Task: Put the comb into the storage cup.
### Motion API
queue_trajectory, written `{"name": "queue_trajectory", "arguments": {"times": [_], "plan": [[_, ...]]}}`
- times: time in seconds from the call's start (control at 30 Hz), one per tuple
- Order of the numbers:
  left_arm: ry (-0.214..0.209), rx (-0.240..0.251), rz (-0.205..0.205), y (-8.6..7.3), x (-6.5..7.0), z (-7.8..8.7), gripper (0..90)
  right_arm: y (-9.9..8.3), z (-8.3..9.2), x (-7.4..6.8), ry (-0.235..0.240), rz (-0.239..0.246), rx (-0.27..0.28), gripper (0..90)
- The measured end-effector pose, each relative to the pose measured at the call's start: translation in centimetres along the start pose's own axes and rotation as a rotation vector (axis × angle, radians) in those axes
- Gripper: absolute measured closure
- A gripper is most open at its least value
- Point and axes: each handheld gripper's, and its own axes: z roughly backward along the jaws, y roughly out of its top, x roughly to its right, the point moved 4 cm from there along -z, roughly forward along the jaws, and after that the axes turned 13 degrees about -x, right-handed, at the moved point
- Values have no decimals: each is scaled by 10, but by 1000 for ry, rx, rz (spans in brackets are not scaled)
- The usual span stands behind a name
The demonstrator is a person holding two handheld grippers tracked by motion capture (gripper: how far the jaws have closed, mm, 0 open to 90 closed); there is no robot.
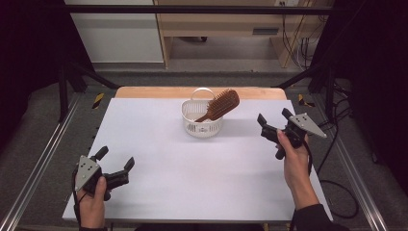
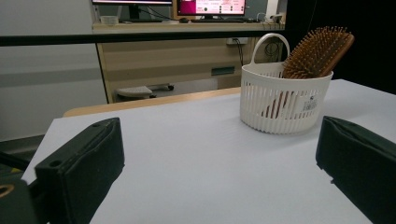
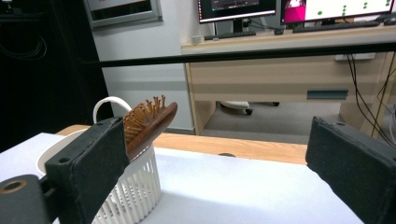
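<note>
Hairbrush [image 1: 221,106]: wooden, handle down in white basket [image 1: 191,126], head tilted up-right | left gripper [image 1: 115,165], right gripper [image 1: 274,119]: jaws apart, empty.

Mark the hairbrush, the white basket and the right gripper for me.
hairbrush [image 1: 225,103], high view, on its bristle head.
white basket [image 2: 280,105], left gripper view, on its slatted front wall.
right gripper [image 1: 274,116], high view, midway between its open jaws' tips.

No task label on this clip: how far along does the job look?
Looks done: the wooden hairbrush stands handle-down in the white basket, head leaning out over the rim. In hand: nothing; the left tool and right tool are both open, off the basket. Left: nothing obvious; whether this is start or finish isn't clear.
</note>
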Motion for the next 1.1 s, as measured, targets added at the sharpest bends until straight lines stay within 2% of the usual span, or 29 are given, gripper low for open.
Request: {"name": "queue_trajectory", "arguments": {"times": [0.23,0.4,0.6,1.0,1.1], "plan": [[9,21,39,0,-9,8,10,-5,15,5,16,21,13,42],[4,26,46,-2,-14,13,11,-12,23,4,35,59,19,41],[-8,34,54,-3,-16,16,11,-27,32,8,37,66,19,41],[-20,48,9,-1,-10,14,12,-51,50,15,47,74,-15,40],[-20,57,5,0,-8,14,12,-58,53,14,54,91,-26,39]]}}
